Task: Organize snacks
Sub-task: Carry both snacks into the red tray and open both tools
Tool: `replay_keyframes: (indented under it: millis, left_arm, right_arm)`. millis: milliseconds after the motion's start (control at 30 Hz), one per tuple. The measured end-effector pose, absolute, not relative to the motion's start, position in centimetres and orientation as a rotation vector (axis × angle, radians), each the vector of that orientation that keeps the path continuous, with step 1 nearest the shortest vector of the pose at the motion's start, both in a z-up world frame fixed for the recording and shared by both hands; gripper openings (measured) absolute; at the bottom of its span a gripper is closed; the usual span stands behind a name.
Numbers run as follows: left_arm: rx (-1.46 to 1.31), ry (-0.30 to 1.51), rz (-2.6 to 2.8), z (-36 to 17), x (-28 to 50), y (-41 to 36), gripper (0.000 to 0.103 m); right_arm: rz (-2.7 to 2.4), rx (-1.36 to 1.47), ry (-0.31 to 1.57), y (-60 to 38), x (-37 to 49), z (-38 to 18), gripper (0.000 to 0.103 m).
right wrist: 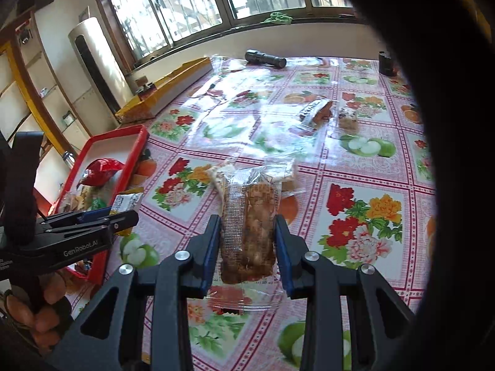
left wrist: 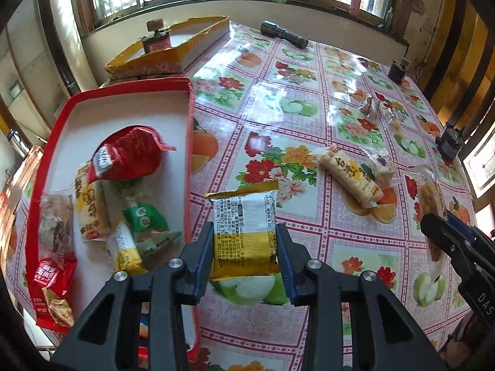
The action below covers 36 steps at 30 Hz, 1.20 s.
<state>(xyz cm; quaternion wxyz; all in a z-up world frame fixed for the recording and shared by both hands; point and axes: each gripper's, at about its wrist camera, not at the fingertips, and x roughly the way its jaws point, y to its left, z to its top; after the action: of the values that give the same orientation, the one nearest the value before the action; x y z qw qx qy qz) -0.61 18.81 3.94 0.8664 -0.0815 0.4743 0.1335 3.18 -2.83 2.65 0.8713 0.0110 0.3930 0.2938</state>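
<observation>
Mid-transfer: left gripper (left wrist: 244,241) clamps the yellow-white packet (left wrist: 244,232) just right of the red tray (left wrist: 188,142), right gripper (right wrist: 247,241) clamps the clear-wrapped brown snack (right wrist: 250,232) further right; next, carry both leftward over tray and release.

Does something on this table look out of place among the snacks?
Yes. A dark metal flashlight lies on its side at the far edge of the floral tablecloth, near the window. It is no snack. The red cardboard tray also holds its packets in a loose, overlapping heap.
</observation>
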Motion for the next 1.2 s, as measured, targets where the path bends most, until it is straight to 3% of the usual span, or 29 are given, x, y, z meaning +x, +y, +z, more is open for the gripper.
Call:
replay_keyframes:
  millis: [1200]
  left_arm:
    - [-0.265, 0.907, 0.578, 5.8, -6.4, 32.0, 0.038]
  right_arm:
    - [1.056, -0.045, 0.882, 13.4, -3.6, 2.1, 0.036]
